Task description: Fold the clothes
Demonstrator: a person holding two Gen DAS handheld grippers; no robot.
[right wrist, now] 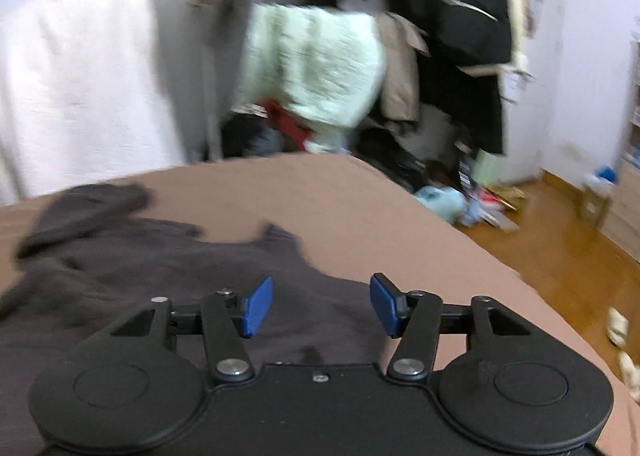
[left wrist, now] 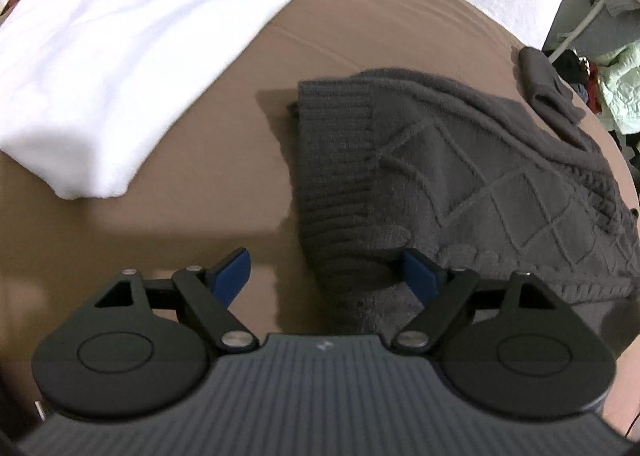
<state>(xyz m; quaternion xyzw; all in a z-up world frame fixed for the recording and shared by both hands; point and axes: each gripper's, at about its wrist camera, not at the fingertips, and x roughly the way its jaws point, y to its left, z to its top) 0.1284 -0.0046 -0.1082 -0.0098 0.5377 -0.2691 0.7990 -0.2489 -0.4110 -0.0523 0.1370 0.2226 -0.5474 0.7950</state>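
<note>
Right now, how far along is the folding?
Done: white garment lies folded on the brown surface. In hand: nothing; left tool open over the grey cable-knit sweater hem, right tool open. Left: the sweater looks only partly folded, its sleeve loose.

The left gripper [left wrist: 326, 276] is sitting low in the frame, angling steeply downward, its blue pads [left wrist: 232, 272] standing wide apart; the right gripper [right wrist: 321, 306] is sitting at bottom centre, angling gently downward, jaws parted with nothing between them
</note>
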